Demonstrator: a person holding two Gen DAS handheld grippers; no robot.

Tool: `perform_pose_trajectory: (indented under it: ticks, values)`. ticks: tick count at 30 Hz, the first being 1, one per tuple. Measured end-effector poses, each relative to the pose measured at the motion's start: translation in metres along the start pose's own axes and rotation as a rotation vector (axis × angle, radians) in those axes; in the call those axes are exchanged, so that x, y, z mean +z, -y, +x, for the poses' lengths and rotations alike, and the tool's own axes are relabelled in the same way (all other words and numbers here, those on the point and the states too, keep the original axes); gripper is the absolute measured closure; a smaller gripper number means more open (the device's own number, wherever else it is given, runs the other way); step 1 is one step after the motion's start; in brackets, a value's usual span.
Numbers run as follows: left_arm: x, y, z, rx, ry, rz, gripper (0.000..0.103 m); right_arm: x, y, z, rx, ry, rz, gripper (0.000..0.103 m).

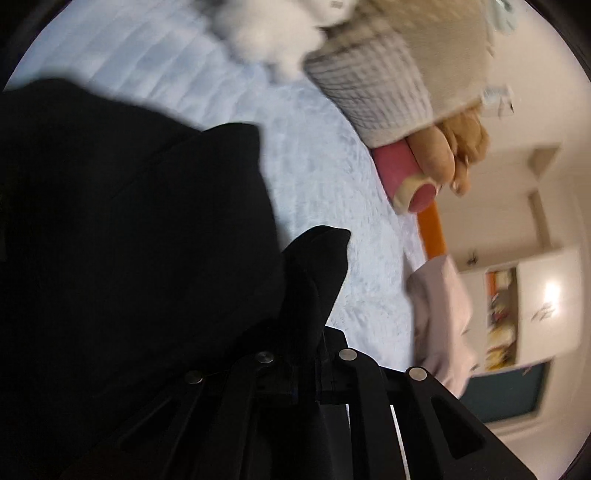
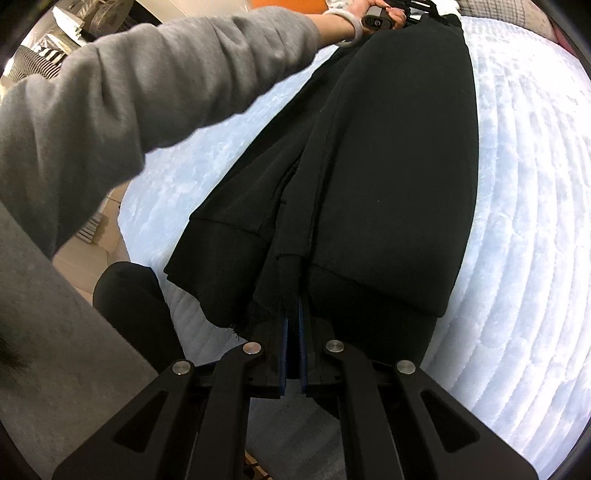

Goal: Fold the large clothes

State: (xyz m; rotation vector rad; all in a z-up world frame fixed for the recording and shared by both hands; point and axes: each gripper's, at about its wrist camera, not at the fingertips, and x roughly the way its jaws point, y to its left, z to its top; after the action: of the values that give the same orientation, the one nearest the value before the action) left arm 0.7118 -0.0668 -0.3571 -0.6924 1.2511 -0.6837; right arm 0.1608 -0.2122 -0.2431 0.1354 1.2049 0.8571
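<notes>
A large black garment (image 2: 388, 177) lies stretched lengthwise over a pale blue fleecy bed cover (image 2: 517, 221). My right gripper (image 2: 291, 325) is shut on its near hem edge, the cloth pinched between the blue pads (image 2: 283, 354). At the far end of that view the person's hand holds my left gripper (image 2: 417, 9) on the other end of the garment. In the left wrist view the black garment (image 1: 129, 240) fills the left side, and my left gripper (image 1: 306, 354) is shut on a bunched fold of it.
The person's grey-sleeved arm (image 2: 129, 92) crosses above the bed. Plush toys (image 1: 369, 74) and a pink roll (image 1: 399, 173) lie at the far bed edge, with a pale pink cloth (image 1: 439, 317). A white shelf unit (image 1: 517, 314) stands beyond.
</notes>
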Motion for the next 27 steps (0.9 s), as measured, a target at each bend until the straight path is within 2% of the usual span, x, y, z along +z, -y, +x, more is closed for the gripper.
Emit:
perform_pose_trajectory:
  ticks: [1,3,4,5,6,7,8,9,11,12,14,15,16,18,19,22,24,26,27]
  values:
    - [-0.001,0.007,-0.001,0.026,0.004,0.027,0.087,0.000,0.000,0.000,0.000,0.000,-0.002,0.099]
    - [-0.001,0.035,-0.018,0.132,0.095,0.124,0.062,-0.001,0.000,-0.003,0.014,0.002,-0.005,0.097]
    - [-0.002,0.050,-0.036,0.159,0.169,0.158,0.036,-0.001,0.001,-0.004,0.022,0.005,-0.008,0.097]
    - [-0.002,0.060,-0.052,0.181,0.242,0.171,0.015,-0.001,0.000,-0.005,0.025,0.004,-0.014,0.095]
    - [-0.004,0.073,-0.079,0.203,0.358,0.178,0.012,-0.001,-0.002,-0.005,0.029,0.005,-0.021,0.089]
    - [-0.008,0.084,-0.106,0.185,0.444,0.173,0.011,-0.001,-0.003,-0.007,0.054,0.006,-0.024,0.083]
    - [-0.011,0.090,-0.124,0.163,0.479,0.161,0.010,0.000,-0.006,-0.010,0.090,0.011,-0.020,0.068]
    - [-0.014,0.097,-0.143,0.158,0.483,0.141,0.010,0.001,-0.008,-0.013,0.104,0.018,-0.023,0.057]
    - [-0.030,0.114,-0.167,0.187,0.414,0.153,0.011,0.002,-0.021,-0.032,0.105,0.059,-0.076,0.053]
    - [-0.049,0.128,-0.176,0.211,0.381,0.211,0.011,0.003,-0.025,-0.041,0.101,0.080,-0.094,0.053]
    - [-0.106,0.151,-0.187,0.285,0.319,0.349,0.010,0.001,-0.036,-0.072,0.091,0.174,-0.142,0.053]
    - [-0.135,0.159,-0.188,0.290,0.286,0.406,0.010,0.001,-0.039,-0.080,0.076,0.206,-0.150,0.055]
    - [-0.177,0.165,-0.185,0.290,0.219,0.462,0.010,0.000,-0.040,-0.087,0.059,0.226,-0.151,0.057]
    - [-0.244,0.162,-0.179,0.255,0.100,0.505,0.010,0.000,-0.039,-0.087,0.056,0.232,-0.137,0.070]
    - [-0.268,0.159,-0.177,0.248,0.057,0.512,0.010,0.000,-0.039,-0.082,0.062,0.227,-0.134,0.075]
    - [-0.352,0.141,-0.150,0.201,-0.131,0.526,0.011,-0.004,-0.045,-0.053,0.050,0.163,-0.141,0.077]
    - [-0.386,0.127,-0.132,0.243,-0.214,0.533,0.011,-0.010,-0.044,-0.031,0.043,0.100,-0.126,0.078]
    - [-0.401,0.105,-0.115,0.306,-0.252,0.513,0.013,-0.018,-0.040,-0.007,0.003,0.035,-0.113,0.079]
    - [-0.407,0.101,-0.114,0.300,-0.213,0.536,0.013,-0.020,-0.039,0.001,-0.015,0.015,-0.114,0.081]
